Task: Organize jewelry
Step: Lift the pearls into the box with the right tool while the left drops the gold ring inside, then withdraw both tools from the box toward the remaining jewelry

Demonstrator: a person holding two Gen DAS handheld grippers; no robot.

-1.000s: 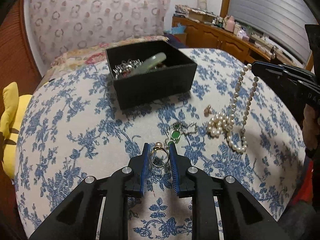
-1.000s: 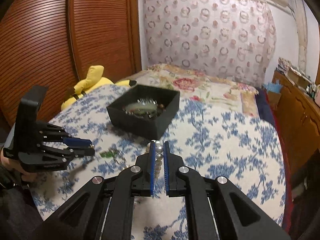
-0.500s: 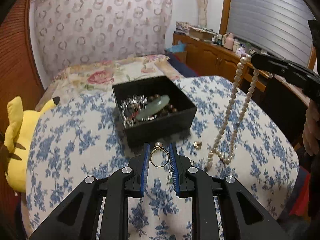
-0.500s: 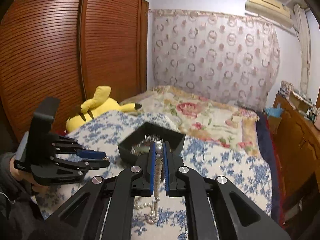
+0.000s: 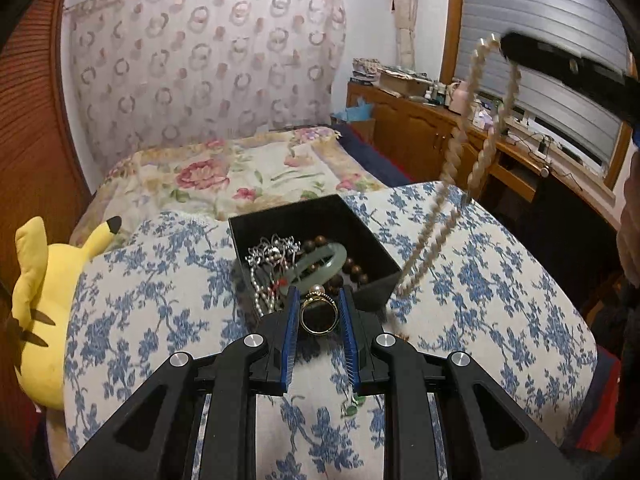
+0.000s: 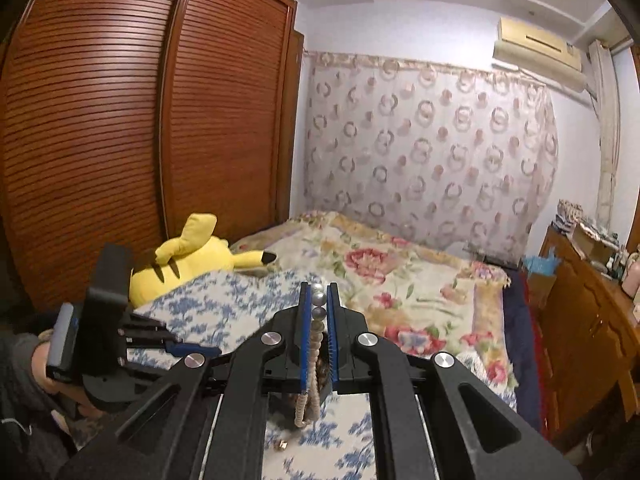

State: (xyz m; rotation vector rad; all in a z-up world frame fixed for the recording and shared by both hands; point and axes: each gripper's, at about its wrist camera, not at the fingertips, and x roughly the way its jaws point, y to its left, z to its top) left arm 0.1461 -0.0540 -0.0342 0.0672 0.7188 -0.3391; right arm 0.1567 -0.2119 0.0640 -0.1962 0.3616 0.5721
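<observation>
My left gripper [image 5: 319,300] is shut on a gold pearl ring [image 5: 319,314] and holds it just above the near edge of the black jewelry box [image 5: 372,240]. The box holds a jade bangle [image 5: 320,266], brown beads and silver chains. My right gripper [image 6: 319,292] is shut on a pearl necklace [image 6: 316,320], lifted high; it also shows in the left wrist view [image 5: 452,168], hanging to the right of the box, its lower end near the tablecloth. The right gripper shows at the upper right of the left wrist view [image 5: 504,46].
A blue floral tablecloth [image 5: 160,280] covers the round table. A green pendant [image 5: 354,402] and a small earring [image 6: 282,445] lie on it. A yellow plush toy [image 5: 40,300] sits at the left edge. A bed [image 5: 248,172] and wooden cabinets [image 5: 420,128] stand behind.
Both grippers have risen. The left moved the ring toward the box's near edge. The right lifted the pearl necklace almost clear of the table, and it swings beside the box.
</observation>
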